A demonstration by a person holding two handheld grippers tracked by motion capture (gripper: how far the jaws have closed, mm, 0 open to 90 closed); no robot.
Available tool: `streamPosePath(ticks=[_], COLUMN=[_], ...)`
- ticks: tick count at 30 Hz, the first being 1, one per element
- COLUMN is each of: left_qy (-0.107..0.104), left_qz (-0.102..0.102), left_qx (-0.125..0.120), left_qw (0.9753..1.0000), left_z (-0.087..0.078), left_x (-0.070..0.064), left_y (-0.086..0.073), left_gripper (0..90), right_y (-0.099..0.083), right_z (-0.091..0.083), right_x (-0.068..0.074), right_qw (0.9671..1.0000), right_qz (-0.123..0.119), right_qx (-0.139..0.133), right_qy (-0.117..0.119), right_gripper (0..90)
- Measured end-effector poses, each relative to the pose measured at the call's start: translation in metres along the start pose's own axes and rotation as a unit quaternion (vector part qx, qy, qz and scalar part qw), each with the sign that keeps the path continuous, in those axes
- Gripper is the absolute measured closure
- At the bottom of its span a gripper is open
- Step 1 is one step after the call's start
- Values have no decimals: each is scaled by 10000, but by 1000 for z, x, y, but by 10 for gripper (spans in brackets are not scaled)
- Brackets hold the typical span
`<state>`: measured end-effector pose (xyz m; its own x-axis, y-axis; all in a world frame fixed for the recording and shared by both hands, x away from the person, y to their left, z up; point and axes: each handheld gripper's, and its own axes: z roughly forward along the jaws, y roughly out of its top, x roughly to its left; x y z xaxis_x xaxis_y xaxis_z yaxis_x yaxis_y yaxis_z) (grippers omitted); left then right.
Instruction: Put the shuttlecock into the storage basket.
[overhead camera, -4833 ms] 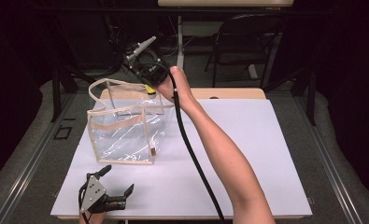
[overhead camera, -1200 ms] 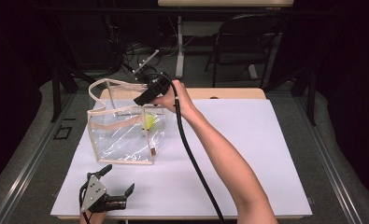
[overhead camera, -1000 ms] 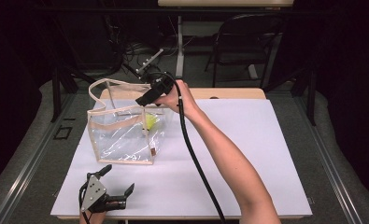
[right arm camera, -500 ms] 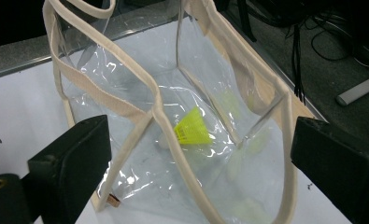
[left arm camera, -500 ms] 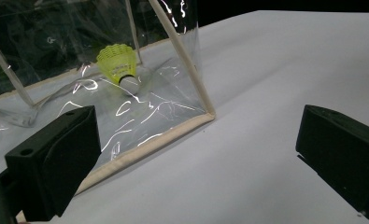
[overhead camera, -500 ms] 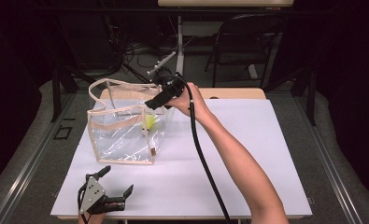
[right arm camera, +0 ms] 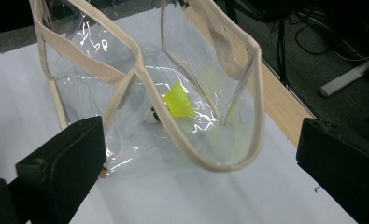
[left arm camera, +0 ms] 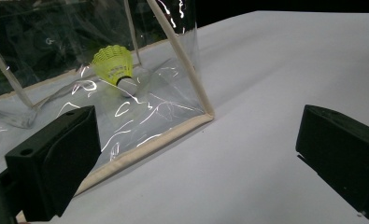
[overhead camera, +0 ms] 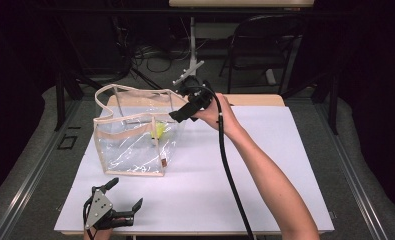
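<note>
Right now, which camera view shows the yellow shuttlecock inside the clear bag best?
The left gripper view: the shuttlecock shows its ribbed skirt and cork clearly. The right gripper view blurs it behind the bag; the high view shows a small yellow spot.

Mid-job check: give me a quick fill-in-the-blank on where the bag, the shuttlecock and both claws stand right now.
1. The yellow shuttlecock lies ____ the clear bag.
2. The right claw, near the bag's upper edge, has its jaws ____.
3. The left claw rests at the table's near edge, holding ____.
4. The bag's trim and handles are ____ in colour.

Missing words: inside; open; nothing; beige
</note>
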<state>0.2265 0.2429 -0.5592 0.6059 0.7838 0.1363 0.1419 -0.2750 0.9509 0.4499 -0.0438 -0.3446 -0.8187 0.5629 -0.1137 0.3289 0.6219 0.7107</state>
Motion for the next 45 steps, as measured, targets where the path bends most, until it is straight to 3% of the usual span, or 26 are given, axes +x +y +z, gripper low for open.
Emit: streamPosePath(ticks=[19,45], left_qy=[-12,-24], left_qz=[20,32], left_qx=[-20,-20], left_qw=[10000,10000], left_z=[1,2], left_x=[-1,-1], left_y=[1,1], left_gripper=[0,0], right_y=[-65,-148], right_z=[-32,-50], right_x=[-8,16], right_qw=[9996,9982], right_qz=[131,229], right_qx=[-146,-385], right_qy=[-212,-389], right_gripper=[1,0])
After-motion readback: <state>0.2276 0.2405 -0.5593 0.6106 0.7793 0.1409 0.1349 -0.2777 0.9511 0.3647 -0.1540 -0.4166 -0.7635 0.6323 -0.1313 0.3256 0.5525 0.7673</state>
